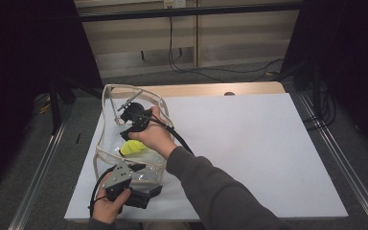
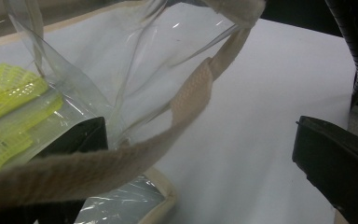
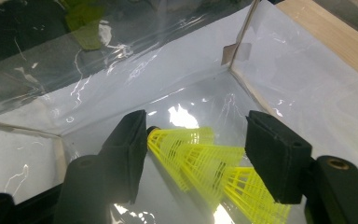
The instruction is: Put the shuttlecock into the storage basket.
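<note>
Right gripper open inside clear bag, over yellow shuttlecocks

Your right tool straddles the yellow shuttlecocks, whose lower ends the frame's bottom edge cuts off. Beside your left tool, the beige strap is blurred.
</note>
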